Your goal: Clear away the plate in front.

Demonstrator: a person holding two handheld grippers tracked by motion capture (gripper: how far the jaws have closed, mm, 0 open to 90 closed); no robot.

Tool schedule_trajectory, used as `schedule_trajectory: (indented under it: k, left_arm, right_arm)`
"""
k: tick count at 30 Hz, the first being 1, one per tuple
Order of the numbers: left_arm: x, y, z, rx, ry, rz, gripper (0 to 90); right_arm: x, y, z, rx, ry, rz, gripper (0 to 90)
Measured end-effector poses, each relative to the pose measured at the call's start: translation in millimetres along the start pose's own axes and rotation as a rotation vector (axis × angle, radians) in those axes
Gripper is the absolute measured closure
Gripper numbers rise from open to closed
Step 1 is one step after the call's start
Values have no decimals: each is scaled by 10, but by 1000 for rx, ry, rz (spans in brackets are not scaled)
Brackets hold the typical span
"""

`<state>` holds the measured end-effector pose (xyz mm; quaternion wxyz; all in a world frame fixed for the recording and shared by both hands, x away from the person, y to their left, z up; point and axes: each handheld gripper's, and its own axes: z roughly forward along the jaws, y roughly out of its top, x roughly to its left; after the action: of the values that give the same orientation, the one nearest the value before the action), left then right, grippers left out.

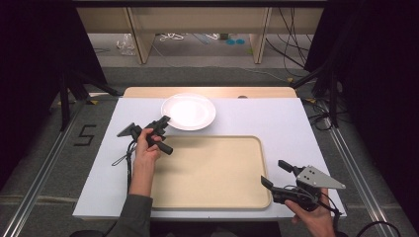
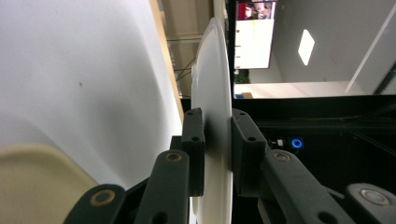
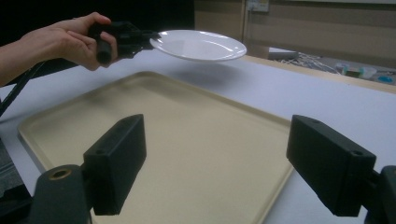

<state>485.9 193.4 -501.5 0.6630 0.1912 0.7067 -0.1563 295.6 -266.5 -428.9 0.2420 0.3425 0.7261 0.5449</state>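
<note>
A white plate [image 1: 188, 111] hangs slightly above the table, just beyond the tray's far edge. My left gripper [image 1: 163, 121] is shut on the plate's near-left rim. In the left gripper view the two black pads [image 2: 194, 140] clamp the plate [image 2: 212, 84] edge-on. The right gripper view shows the plate [image 3: 198, 45] lifted level, casting a shadow, with the left gripper [image 3: 135, 39] and hand at its left. A beige tray [image 1: 207, 139] lies empty in the middle of the table. My right gripper [image 1: 272, 173] stands open at the tray's near-right corner, nothing between its jaws [image 3: 222, 163].
The white tabletop [image 1: 276, 123] surrounds the tray [image 3: 187, 140], with a wooden strip [image 1: 207, 92] along its far edge. Wooden shelf legs and loose cables stand on the floor beyond. Black curtains flank both sides. Metal rails run along the floor left and right.
</note>
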Motion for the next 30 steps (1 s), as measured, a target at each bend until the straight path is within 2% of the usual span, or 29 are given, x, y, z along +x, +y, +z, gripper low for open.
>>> schedule_trajectory:
  k: [1,4,6,7,8,10,11,12,15,18,19,22,26,27,29,30]
  left_arm:
    - [-21,-17,-40,7,10,4,769]
    - [-19,-63,-148,9,-16,17,765]
    - [-10,-95,-224,1,-22,3,764]
    - [-2,-108,-265,10,-23,19,764]
    - [-2,-128,-302,4,-26,1,763]
    - [11,-169,-379,13,-27,0,763]
    - [13,-195,-418,-2,-43,-19,763]
    - [28,-220,-465,0,-63,-15,760]
    - [60,-309,-599,0,-83,-19,760]
    - [100,-402,-724,3,-86,-25,759]
    - [120,-428,-760,14,-92,-25,757]
    - [155,-509,-864,24,-84,-25,754]
    - [167,-590,-948,35,-82,-21,749]
    - [177,-604,-959,35,-82,-3,749]
    - [185,-649,-998,42,-77,-16,749]
    - [185,-677,-1013,43,-78,-9,748]
  right_arm:
    - [5,-1,-1,3,0,2,208]
    - [5,4,-9,6,-2,0,208]
    - [4,0,-7,3,-2,0,208]
    - [4,0,-7,3,-2,0,208]
    - [6,-1,-1,-11,2,7,208]
    - [0,-1,5,-15,-1,3,208]
    - [-1,-3,7,-16,-1,2,208]
    - [2,-3,5,-14,-1,2,208]
    - [1,0,7,-15,-2,2,208]
    - [4,4,-10,8,-7,0,208]
    - [5,0,7,-13,-5,3,208]
    - [3,3,4,-3,-5,0,208]
    - [4,3,13,-16,-3,1,208]
    - [5,2,11,-13,-4,0,208]
    - [4,7,-8,9,-9,-2,208]
    - [4,1,10,-14,-7,1,208]
